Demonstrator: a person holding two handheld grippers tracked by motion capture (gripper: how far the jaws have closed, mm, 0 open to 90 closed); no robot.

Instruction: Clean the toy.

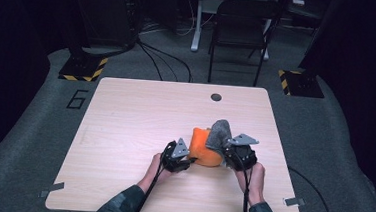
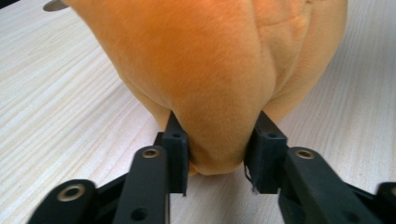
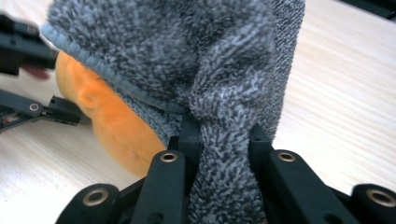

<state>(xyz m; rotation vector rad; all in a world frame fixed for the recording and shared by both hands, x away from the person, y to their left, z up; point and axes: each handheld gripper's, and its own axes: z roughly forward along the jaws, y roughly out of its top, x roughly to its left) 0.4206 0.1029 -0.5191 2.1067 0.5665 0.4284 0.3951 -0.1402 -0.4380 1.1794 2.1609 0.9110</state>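
A soft orange item (image 1: pixel 204 148) sits on the wooden table (image 1: pixel 140 112) near its front edge, with a grey knitted cloth (image 1: pixel 219 132) pulled over its right side. My left gripper (image 1: pixel 190 160) is at the item's left; in the left gripper view my left gripper (image 2: pixel 217 135) is shut on a fold of the orange fabric (image 2: pixel 210 60), both pads pressing into it. My right gripper (image 1: pixel 229 152) is at the item's right, where my right gripper (image 3: pixel 224 135) pinches a bunched strip of the grey cloth (image 3: pixel 187 51). The orange item (image 3: pixel 112 121) bulges out below the cloth's hem.
A small dark round hole (image 1: pixel 216 97) marks the table's far side. Beyond the table stands a black folding chair (image 1: pixel 242 24), with yellow-and-black striped stand bases (image 1: pixel 83 68) on the floor at both far corners. Bare tabletop stretches left of and behind the grippers.
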